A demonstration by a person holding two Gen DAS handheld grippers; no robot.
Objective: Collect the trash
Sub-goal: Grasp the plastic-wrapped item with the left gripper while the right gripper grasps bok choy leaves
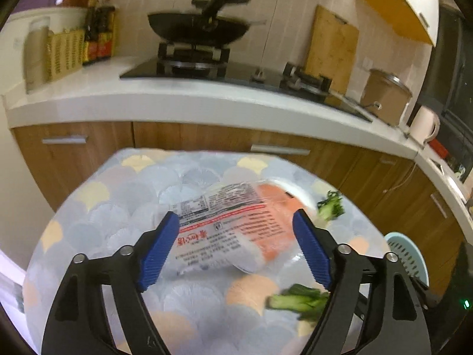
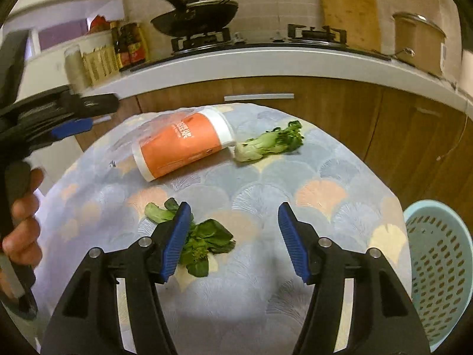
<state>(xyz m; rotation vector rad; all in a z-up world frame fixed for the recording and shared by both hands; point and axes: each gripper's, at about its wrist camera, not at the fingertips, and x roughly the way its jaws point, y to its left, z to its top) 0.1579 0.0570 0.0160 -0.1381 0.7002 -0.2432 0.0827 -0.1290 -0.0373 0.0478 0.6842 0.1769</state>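
Note:
An orange and white plastic food wrapper [image 1: 236, 224] lies on a small table with a scallop-pattern cloth [image 1: 103, 222]. My left gripper [image 1: 236, 248] is open, its blue pads either side of the wrapper, just above it. In the right wrist view the wrapper [image 2: 183, 145] lies at the table's far side, with a bok choy piece [image 2: 269, 145] beside it. My right gripper [image 2: 233, 239] is open and empty over the near table, its left pad over another leafy green scrap [image 2: 204, 242]. The left gripper [image 2: 71, 127] shows at the left, held by a hand.
A pale blue perforated basket [image 2: 440, 266] stands to the right of the table, also in the left wrist view [image 1: 411, 257]. Two green scraps [image 1: 301, 298] [image 1: 331, 204] lie right of the wrapper. Behind is a wooden-front kitchen counter [image 2: 266, 62] with a wok [image 2: 195, 14].

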